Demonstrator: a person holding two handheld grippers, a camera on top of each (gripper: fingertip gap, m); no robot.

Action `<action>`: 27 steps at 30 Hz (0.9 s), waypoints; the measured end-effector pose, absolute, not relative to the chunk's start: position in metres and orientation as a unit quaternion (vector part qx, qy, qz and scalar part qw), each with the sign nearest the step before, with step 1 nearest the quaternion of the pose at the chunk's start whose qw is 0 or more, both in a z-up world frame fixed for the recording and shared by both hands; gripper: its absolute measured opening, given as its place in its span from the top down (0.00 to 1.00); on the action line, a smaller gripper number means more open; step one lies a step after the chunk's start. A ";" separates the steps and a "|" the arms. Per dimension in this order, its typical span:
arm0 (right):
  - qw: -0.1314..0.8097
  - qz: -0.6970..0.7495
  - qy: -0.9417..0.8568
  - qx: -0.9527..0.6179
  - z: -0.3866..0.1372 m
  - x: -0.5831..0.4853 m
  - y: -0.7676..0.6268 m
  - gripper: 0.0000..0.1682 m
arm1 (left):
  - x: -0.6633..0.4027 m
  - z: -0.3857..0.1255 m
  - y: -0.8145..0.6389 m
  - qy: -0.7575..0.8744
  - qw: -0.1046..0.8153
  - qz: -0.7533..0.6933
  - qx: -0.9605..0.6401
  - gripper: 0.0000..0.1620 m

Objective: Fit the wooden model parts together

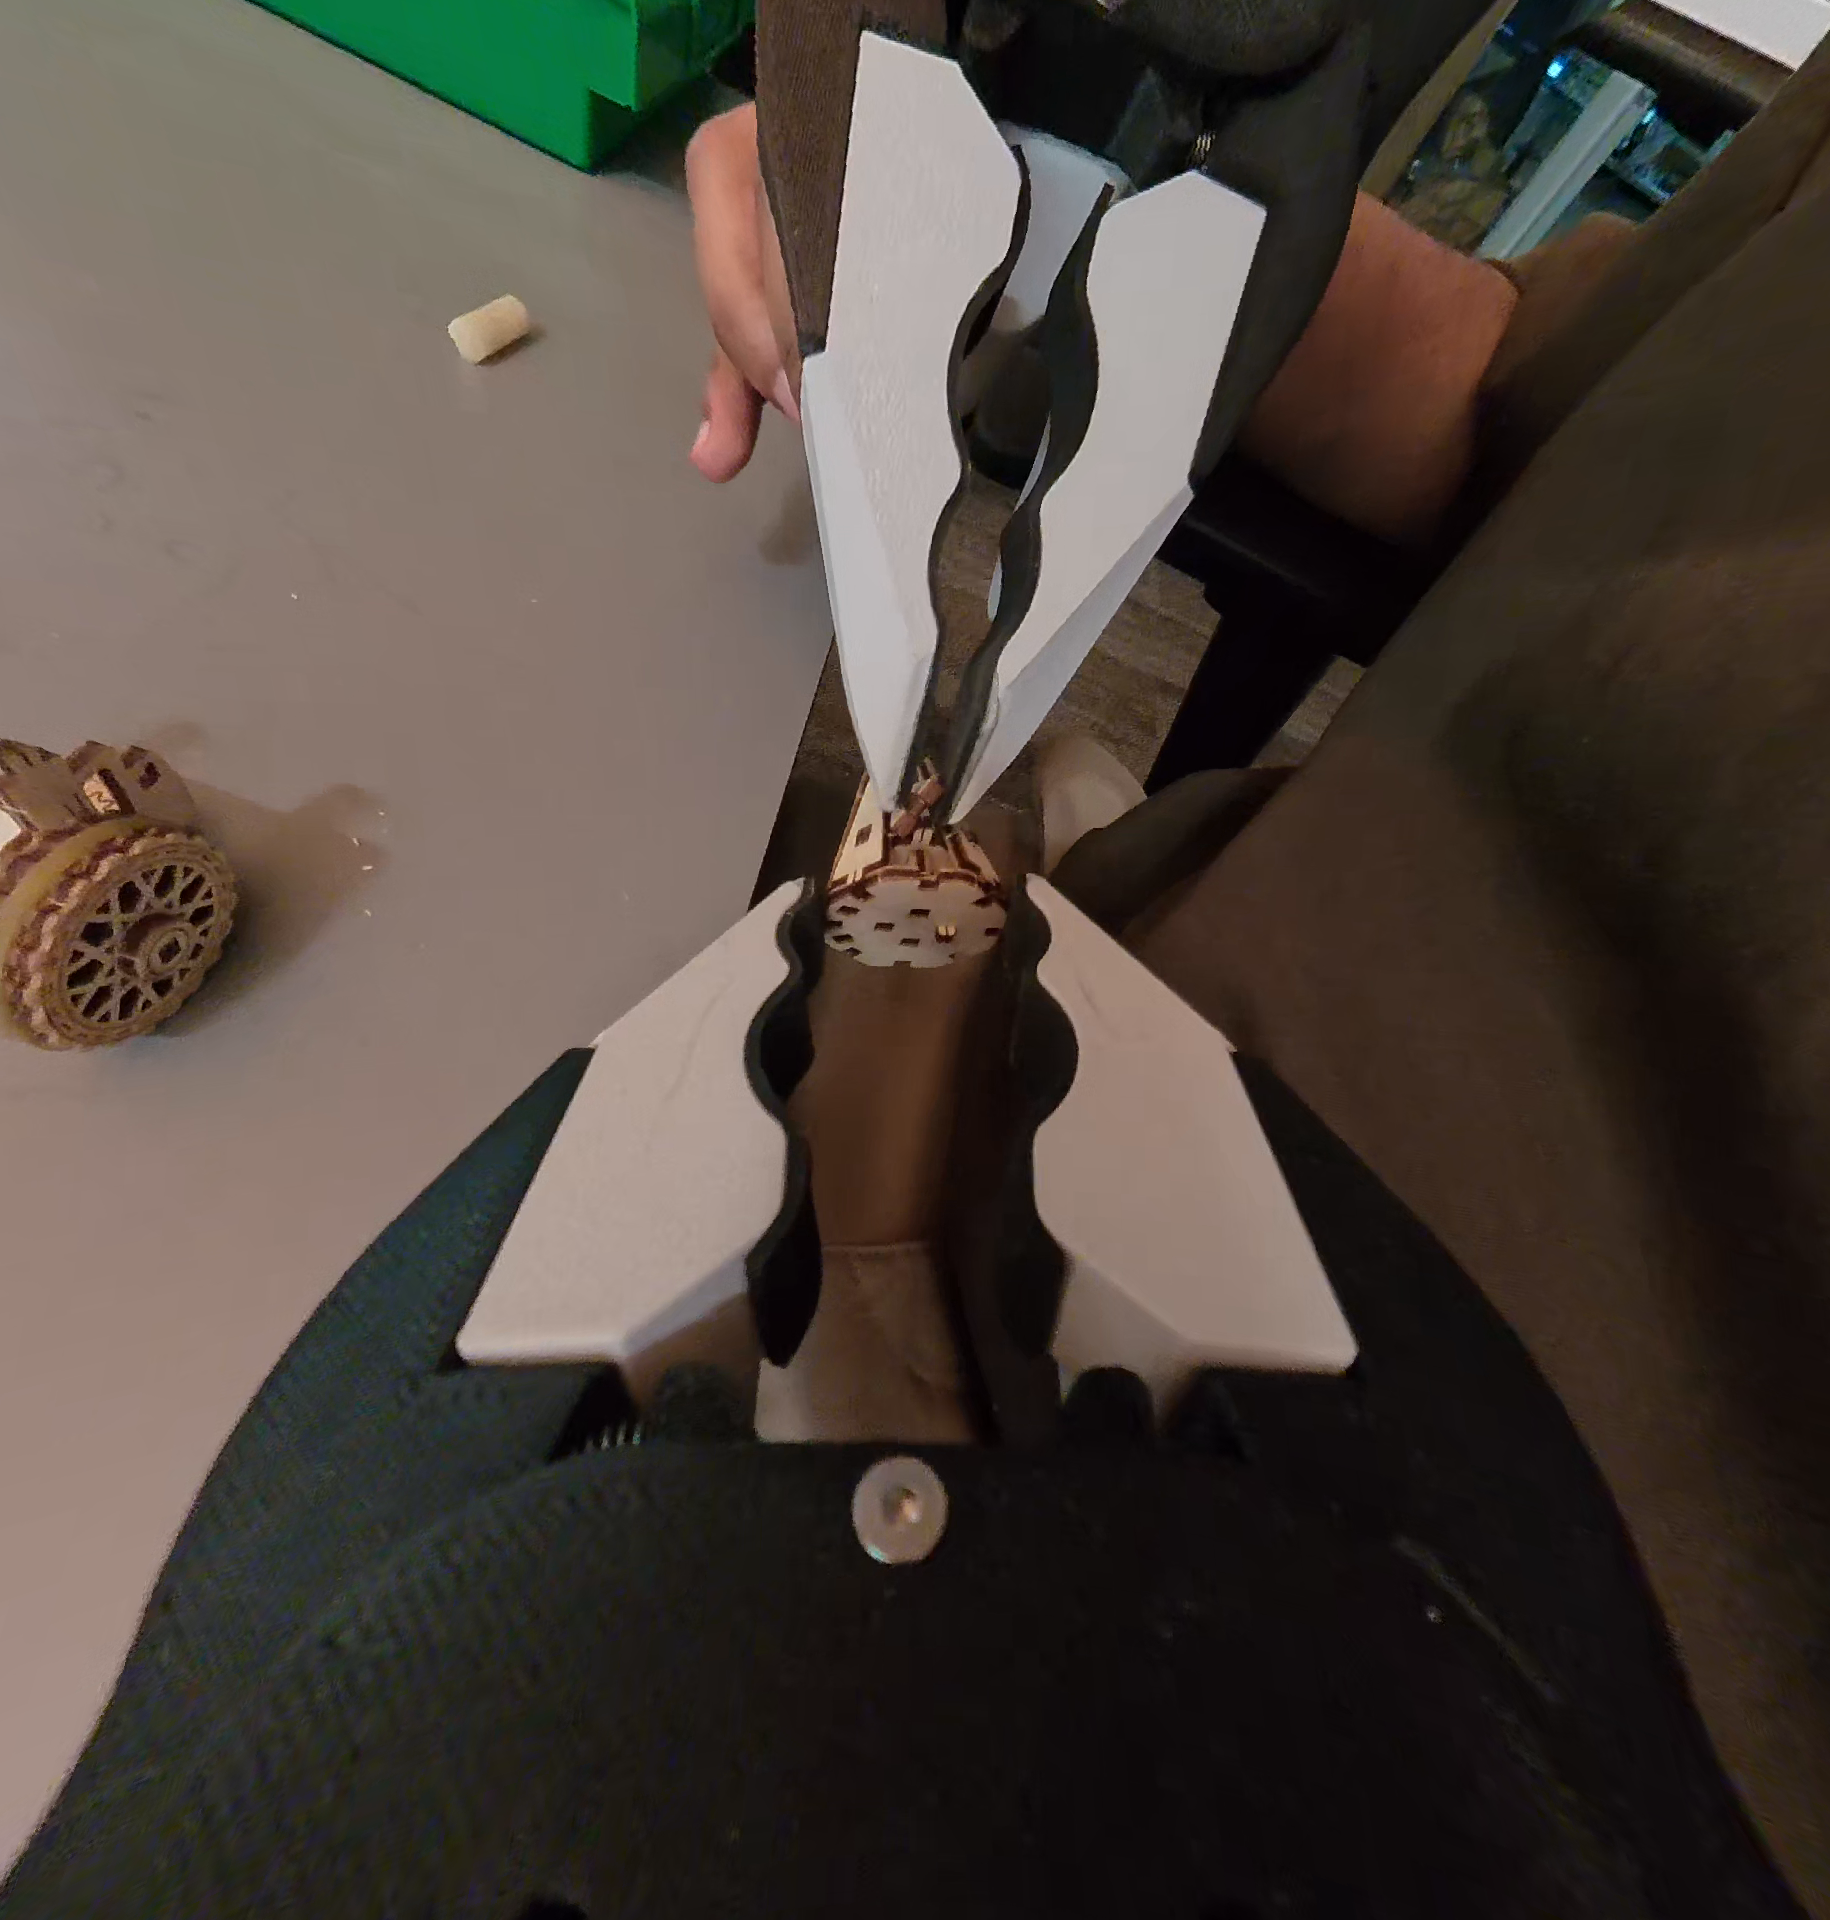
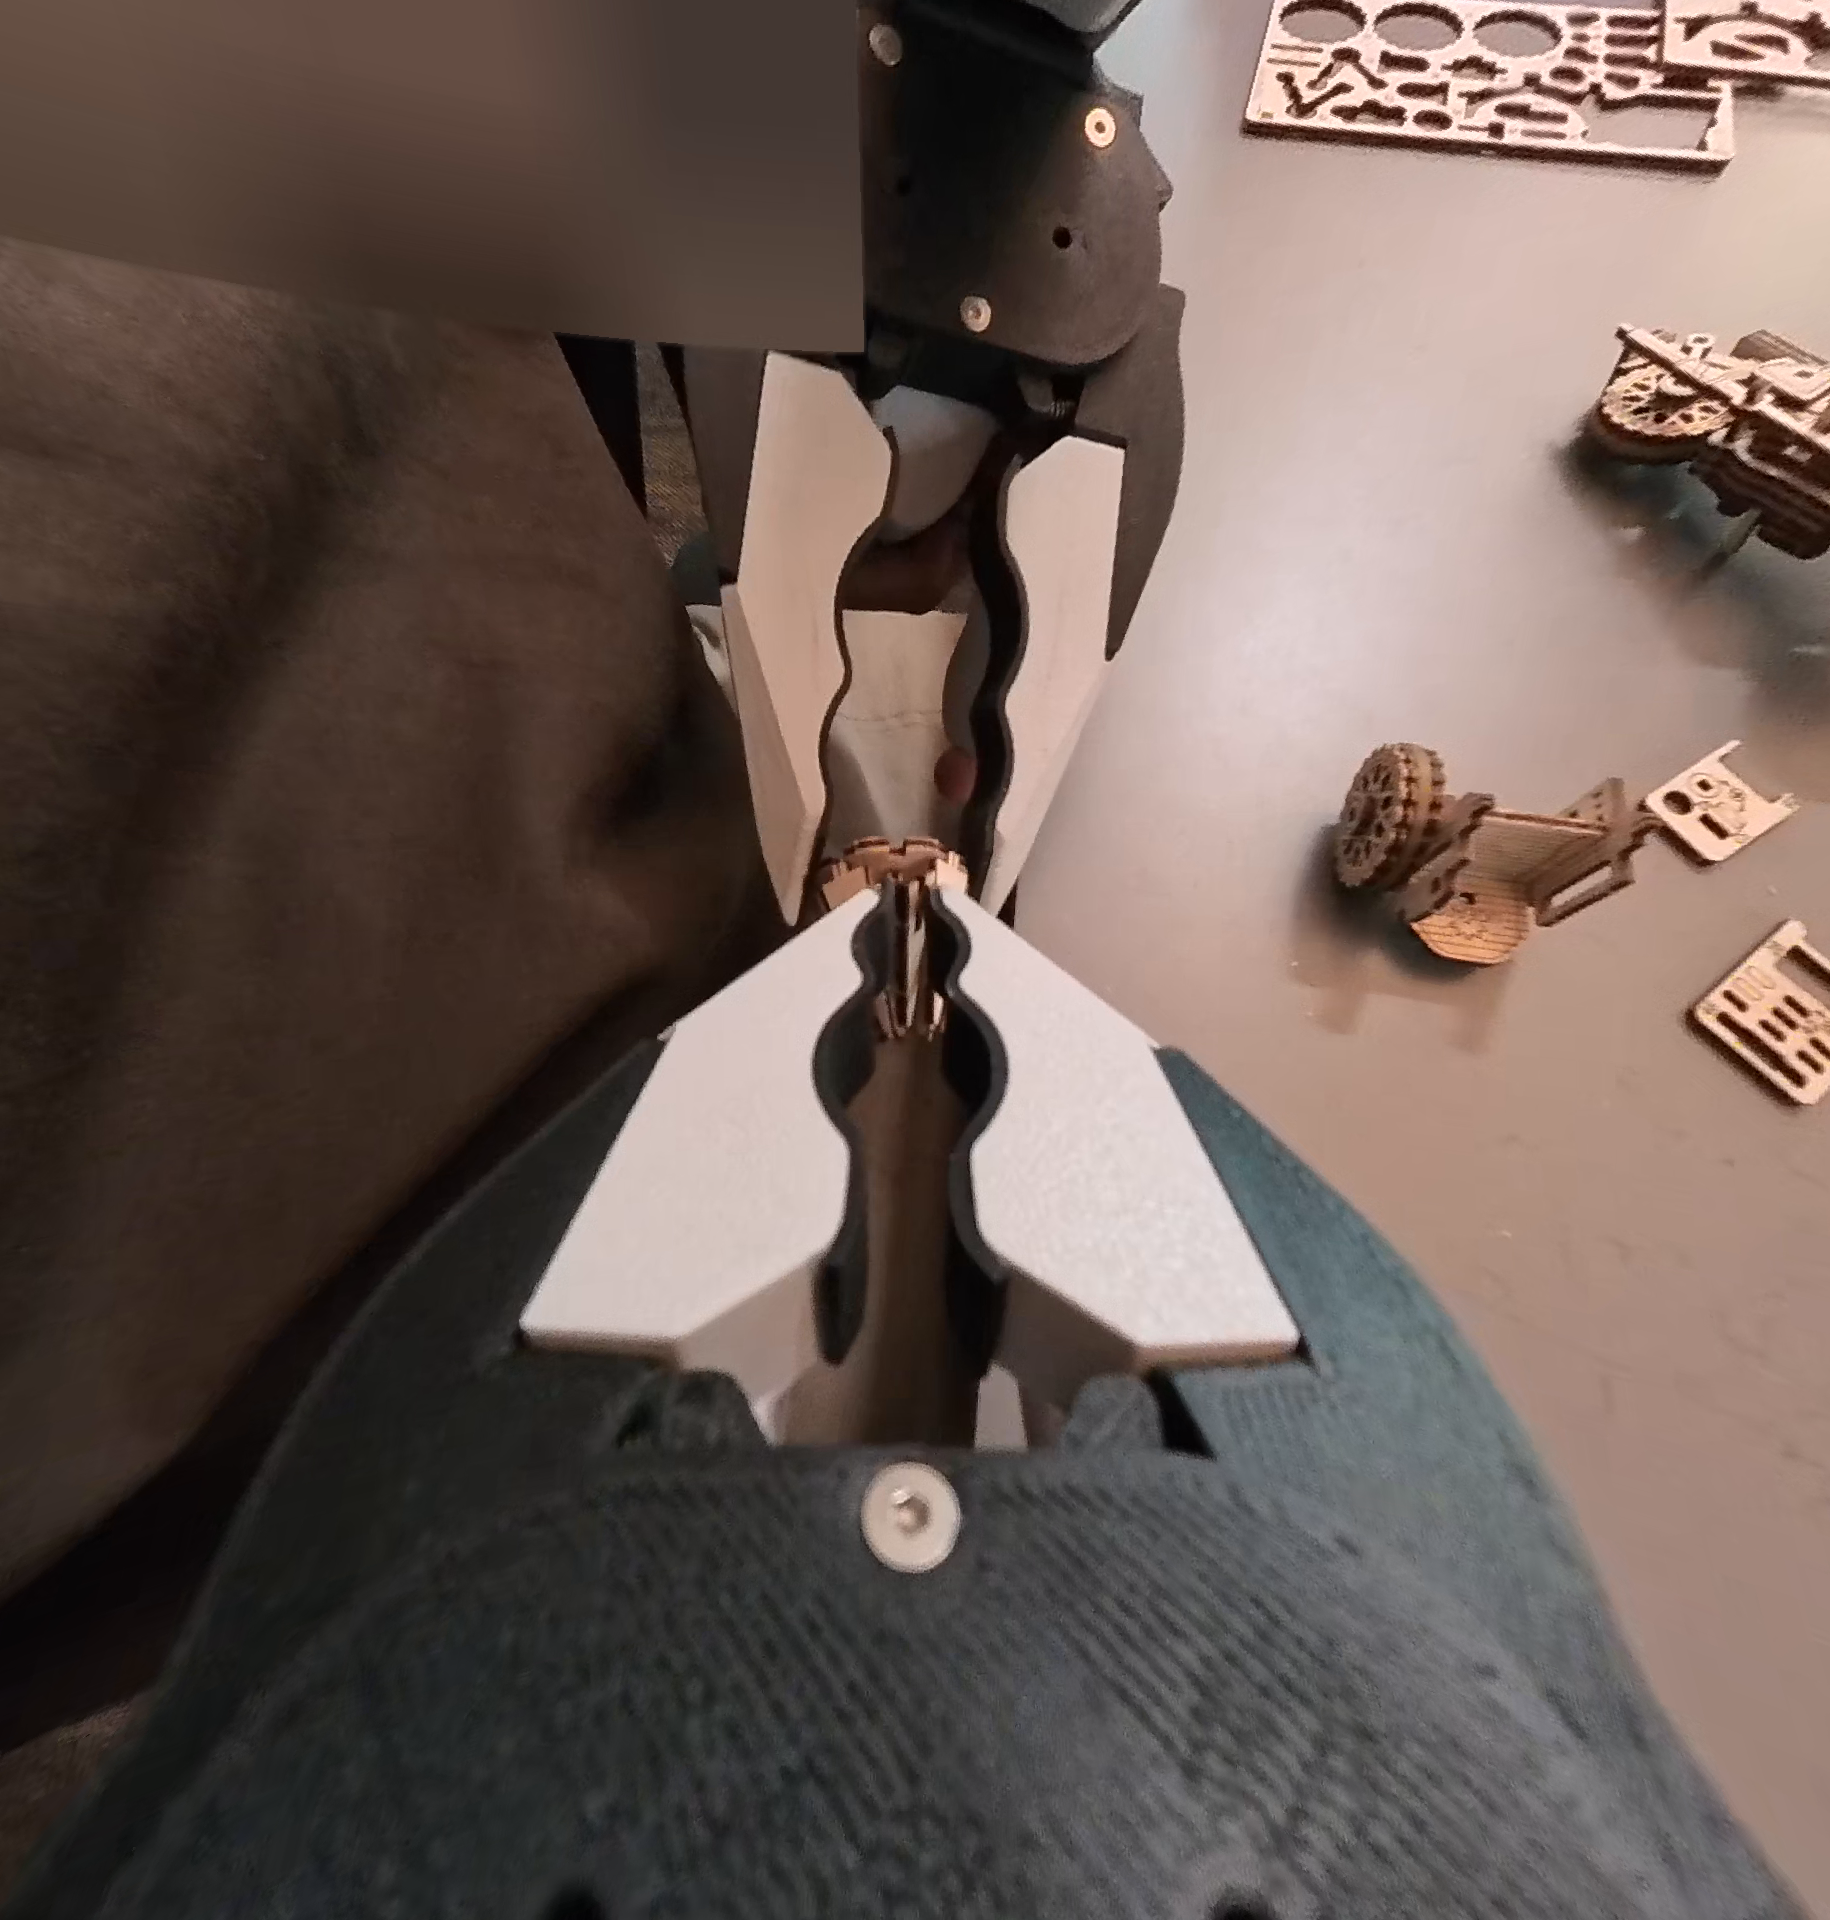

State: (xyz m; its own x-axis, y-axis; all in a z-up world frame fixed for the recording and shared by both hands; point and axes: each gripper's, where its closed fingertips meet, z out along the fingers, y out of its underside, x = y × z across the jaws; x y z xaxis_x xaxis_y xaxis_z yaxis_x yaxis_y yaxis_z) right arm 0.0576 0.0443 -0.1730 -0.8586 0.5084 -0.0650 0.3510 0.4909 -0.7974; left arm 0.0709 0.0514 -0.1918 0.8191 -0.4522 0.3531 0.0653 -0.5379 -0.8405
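My left gripper (image 1: pixel 916 906) is shut on a small round wooden drum (image 1: pixel 906 930) with notched edges, held off the grey table's (image 1: pixel 371 540) edge, above a person's lap. My right gripper (image 1: pixel 926 798) comes from above, shut on a thin wooden piece (image 1: pixel 921 805) whose end touches the drum's top. In the right wrist view my right gripper (image 2: pixel 909 920) pinches that thin layered piece (image 2: pixel 906 982), and the left gripper (image 2: pixel 900 888) holds the drum (image 2: pixel 890 862) just beyond it. How far the piece is seated is hidden by the fingers.
A wooden wheel assembly (image 1: pixel 90 925) (image 2: pixel 1482 852) lies on the table with a small cork-like stub (image 1: pixel 490 329) and a green box (image 1: pixel 578 62). The right wrist view shows punched wooden sheets (image 2: pixel 1493 83), a model vehicle (image 2: pixel 1742 436) and flat panels (image 2: pixel 1778 1023). A person's brown clothing (image 1: pixel 1513 935) is close by. Less than 4 cm separates the two grippers' tips.
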 end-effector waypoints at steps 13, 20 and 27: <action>0.162 0.468 -0.810 -0.314 -0.149 0.035 0.076 0.99 | 0.068 -0.192 0.052 0.110 0.467 -0.279 -0.832 0.80; 0.324 0.202 -0.835 -0.395 -0.202 0.009 0.163 0.99 | 0.067 -0.191 0.052 0.104 0.468 -0.284 -0.830 0.80; 0.287 0.275 -0.808 -0.435 -0.203 -0.001 0.145 0.74 | 0.067 -0.191 0.051 0.105 0.468 -0.287 -0.829 0.80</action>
